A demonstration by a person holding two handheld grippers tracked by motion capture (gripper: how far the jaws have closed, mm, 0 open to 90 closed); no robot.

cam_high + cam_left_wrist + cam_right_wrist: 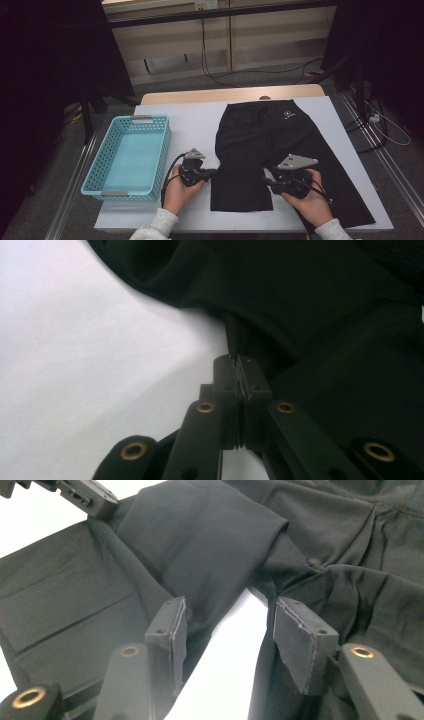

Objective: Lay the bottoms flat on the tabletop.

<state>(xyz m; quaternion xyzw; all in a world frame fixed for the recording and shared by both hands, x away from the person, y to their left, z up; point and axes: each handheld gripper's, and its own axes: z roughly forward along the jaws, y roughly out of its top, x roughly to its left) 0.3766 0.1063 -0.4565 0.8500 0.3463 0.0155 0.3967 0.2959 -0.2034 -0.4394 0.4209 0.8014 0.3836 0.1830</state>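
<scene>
A pair of black shorts [270, 135] lies flat on the white table cover [192, 122], waistband at the far end with a small white logo [289, 116]. My left gripper [214, 172] is at the outer edge of the near-left leg, shut on a thin fold of the black fabric [235, 340]. In its own view the pads [255, 377] meet on that fold. My right gripper [267, 181] sits at the crotch gap between the two legs. It stands open [235, 630], its pads [300, 640] straddling bare white table, with cloth lying beside each.
A light-blue perforated basket [107, 165] stands empty on the table's left side. The table's wooden far edge [230, 94] shows beyond the cover. Cables run over the floor [260, 72] behind, and the room's sides are dark.
</scene>
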